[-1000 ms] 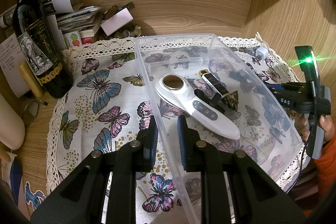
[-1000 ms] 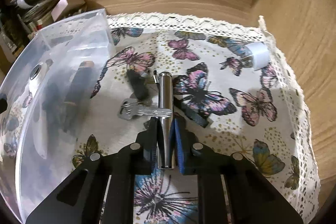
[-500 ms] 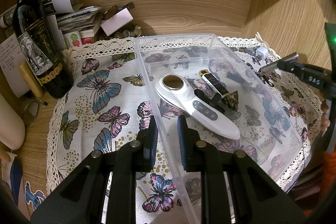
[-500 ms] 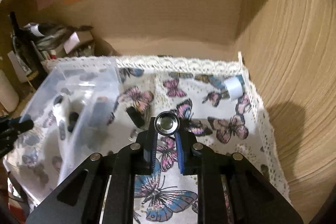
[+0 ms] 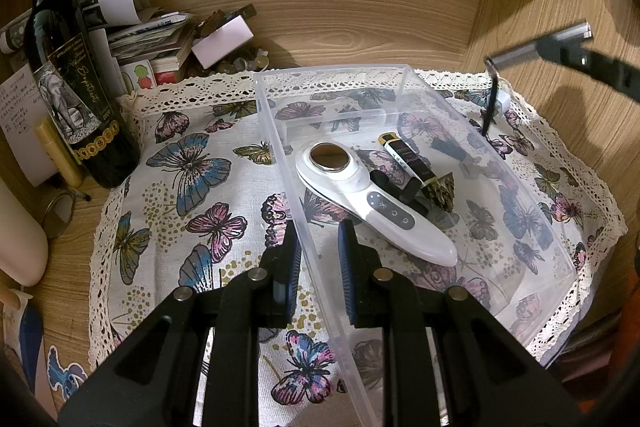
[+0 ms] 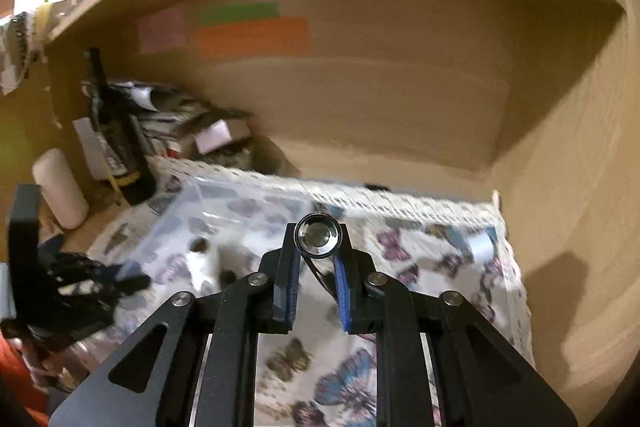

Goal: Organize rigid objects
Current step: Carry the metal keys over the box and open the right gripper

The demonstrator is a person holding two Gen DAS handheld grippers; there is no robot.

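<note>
A clear plastic bin (image 5: 532, 227) stands on the butterfly cloth (image 5: 180, 187). Inside it lie a white handheld device (image 5: 372, 199), a black-and-gold tube (image 5: 408, 161) and a small black piece (image 5: 400, 187). My left gripper (image 5: 318, 255) is shut on the bin's near left wall, one pad on each side. My right gripper (image 6: 318, 255) is shut on a silver flashlight (image 6: 318, 235), held in the air with its end facing the camera. In the left wrist view the flashlight (image 5: 536, 45) hovers above the bin's far right corner, and its black strap (image 5: 492, 107) hangs down.
A dark wine bottle (image 5: 68, 79), a pile of papers (image 5: 148, 31) and a white roll (image 6: 60, 187) crowd the back left. A small white cylinder (image 6: 478, 245) lies on the cloth near the right wooden wall (image 5: 540, 7). A shelf runs overhead.
My right gripper lifted the flashlight off the cloth and rose, tilting up; the strap now dangles. The left gripper and the bin stayed still.
</note>
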